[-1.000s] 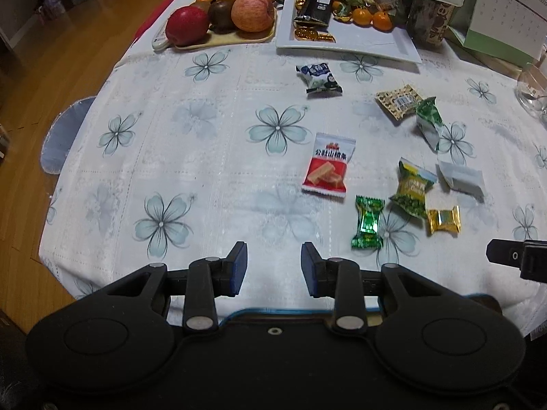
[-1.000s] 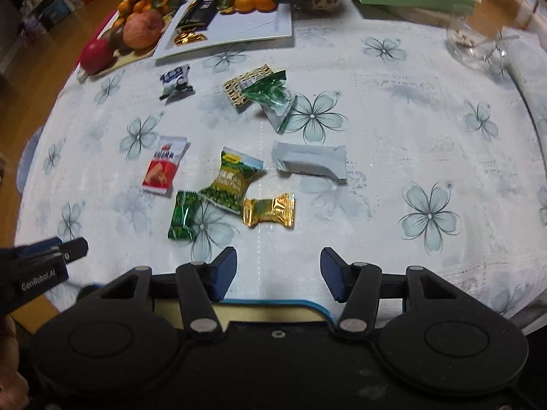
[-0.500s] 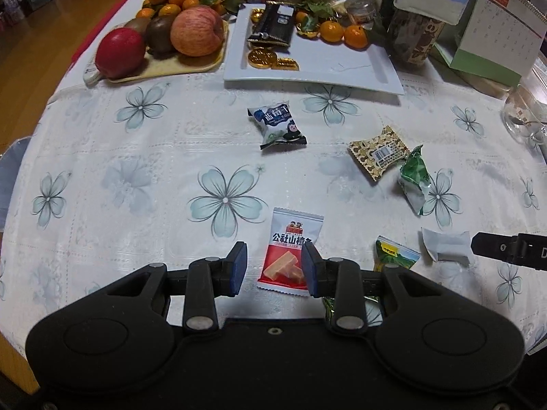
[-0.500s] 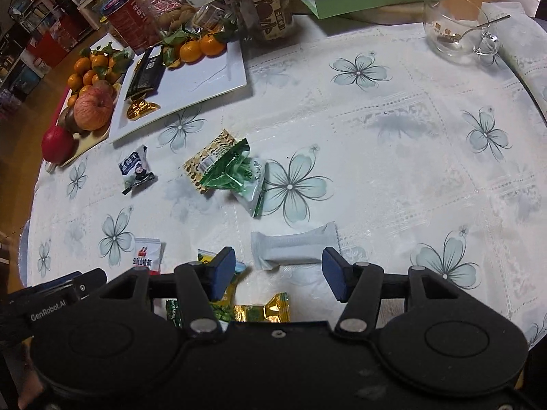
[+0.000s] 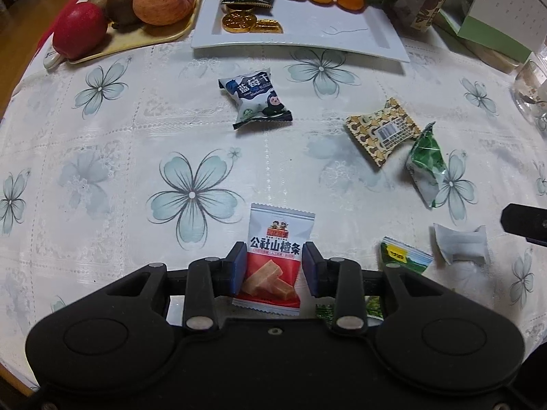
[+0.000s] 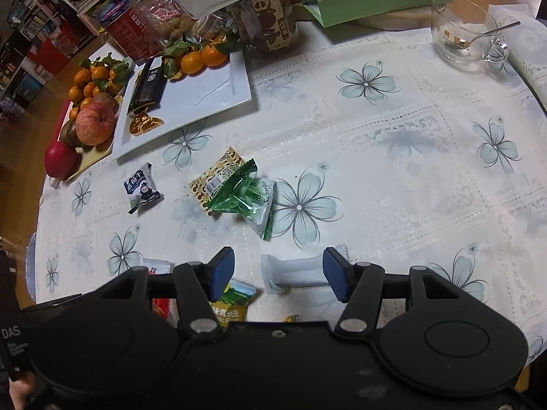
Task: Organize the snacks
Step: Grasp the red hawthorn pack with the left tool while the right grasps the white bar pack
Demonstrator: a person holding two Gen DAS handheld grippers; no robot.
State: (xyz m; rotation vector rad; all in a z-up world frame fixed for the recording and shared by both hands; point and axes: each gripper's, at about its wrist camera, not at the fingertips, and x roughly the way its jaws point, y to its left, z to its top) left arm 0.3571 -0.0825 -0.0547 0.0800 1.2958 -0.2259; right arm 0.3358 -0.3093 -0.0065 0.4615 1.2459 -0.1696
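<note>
Small snack packets lie scattered on a flowered tablecloth. My left gripper [image 5: 274, 266] points down over a red-and-white packet [image 5: 273, 249] that lies flat between its blue pads. Its jaws are opening and do not press on the packet. My right gripper [image 6: 278, 273] is open over a plain white packet [image 6: 294, 268], which lies between its pads on the cloth. Farther out lie a blue-and-white packet [image 5: 254, 99], a beige patterned packet [image 5: 381, 131] and a green-and-white packet [image 5: 427, 167]. A green-and-yellow packet [image 5: 403, 258] is partly hidden under the left gripper's body.
A white rectangular plate [image 5: 297, 46] at the back holds gold coins, a dark bar and tangerines. Left of it is a board of apples and fruit [image 5: 136, 39]. Jars, a tissue box and a green calendar stand behind. A glass cup [image 6: 461, 30] with a spoon sits back right.
Both grippers moved forward over the table and lower. The left one came over the red-and-white packet and the right one over the white packet; both packets now lie between the pads.
</note>
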